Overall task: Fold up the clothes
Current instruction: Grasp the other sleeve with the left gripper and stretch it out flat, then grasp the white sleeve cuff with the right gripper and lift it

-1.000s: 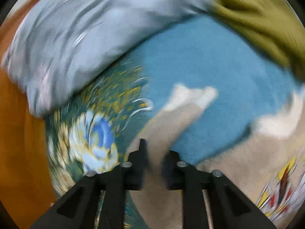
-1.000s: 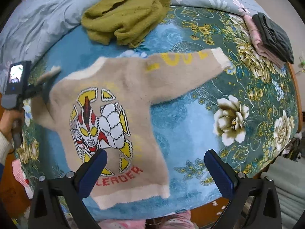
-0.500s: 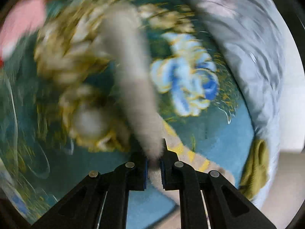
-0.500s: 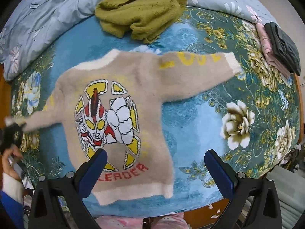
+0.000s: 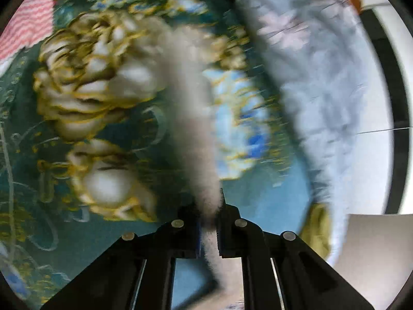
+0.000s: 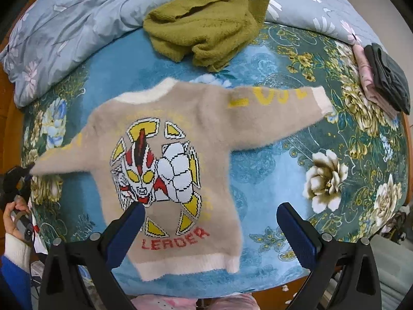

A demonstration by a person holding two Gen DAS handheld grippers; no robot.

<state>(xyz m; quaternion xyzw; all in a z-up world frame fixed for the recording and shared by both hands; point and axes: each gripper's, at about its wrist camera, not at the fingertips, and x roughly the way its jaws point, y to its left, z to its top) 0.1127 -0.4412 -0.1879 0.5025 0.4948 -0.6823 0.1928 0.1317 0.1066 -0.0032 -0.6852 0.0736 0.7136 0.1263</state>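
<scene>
The beige sweater (image 6: pixel 206 118) is fuzzy, long-napped knit, matt, with a flat-woven figure on its chest. The olive garment (image 6: pixel 206 33) beyond its collar is a coarser, nubbly knit. The bedspread (image 6: pixel 271 170) beneath has a soft plush sheen; the quilt (image 6: pixel 77 20) looks smooth cotton. The right gripper (image 6: pixel 210 232) is matt black plastic with blue rubbery pads (image 6: pixel 296 235) and small shiny metal screws.

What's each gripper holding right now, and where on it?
Left gripper is shut on the sweater, pinching the end of one sleeve. Right gripper is open above the hem, holding nothing.
</scene>
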